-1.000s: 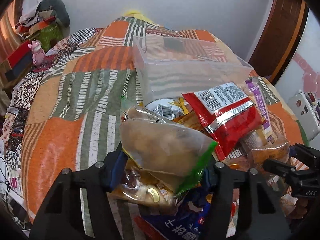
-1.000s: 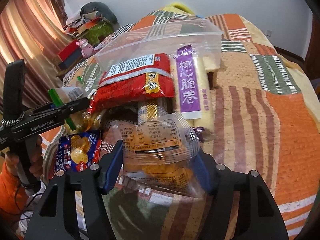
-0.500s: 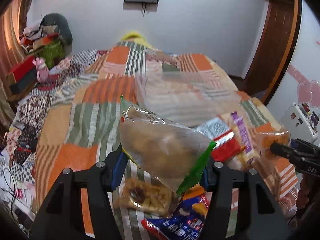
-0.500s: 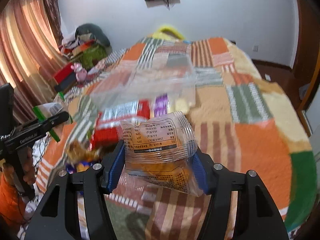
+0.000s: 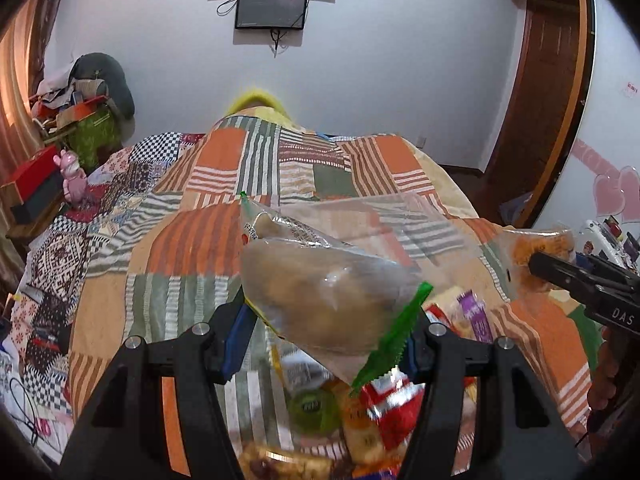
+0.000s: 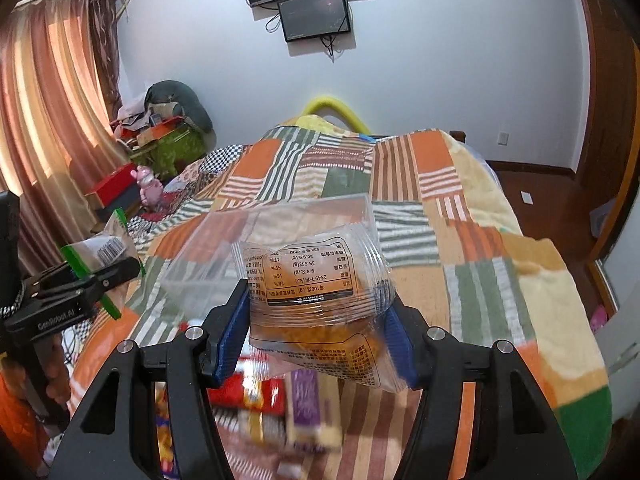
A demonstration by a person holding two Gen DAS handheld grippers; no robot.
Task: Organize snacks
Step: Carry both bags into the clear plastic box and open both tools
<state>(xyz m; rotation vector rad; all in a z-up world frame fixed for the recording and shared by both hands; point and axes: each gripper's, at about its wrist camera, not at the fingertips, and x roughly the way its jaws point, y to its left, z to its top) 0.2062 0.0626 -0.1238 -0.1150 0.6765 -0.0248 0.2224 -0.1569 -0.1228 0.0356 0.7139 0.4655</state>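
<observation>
My left gripper (image 5: 326, 330) is shut on a clear snack bag with a green edge (image 5: 320, 296) and holds it above the bed. My right gripper (image 6: 316, 324) is shut on a clear packet of orange snacks (image 6: 320, 304), also raised. A clear plastic bin (image 5: 380, 220) stands on the patchwork quilt beyond both; it also shows in the right wrist view (image 6: 240, 240). A pile of other snacks (image 5: 380, 412) lies below the grippers, blurred; it also shows in the right wrist view (image 6: 280, 404). The right gripper (image 5: 580, 280) shows in the left wrist view, the left gripper (image 6: 80, 280) in the right wrist view.
The patchwork quilt (image 6: 480, 280) covers the bed. Clutter, a red box (image 5: 28, 176) and a pink toy (image 5: 74, 180) sit left of the bed. A wooden door (image 5: 552, 100) stands at the right. Screens (image 6: 312, 12) hang on the far wall.
Both grippers have lifted their snack bags up from the pile. The pile has dropped low in both views and the bin now lies just beyond the held bags.
</observation>
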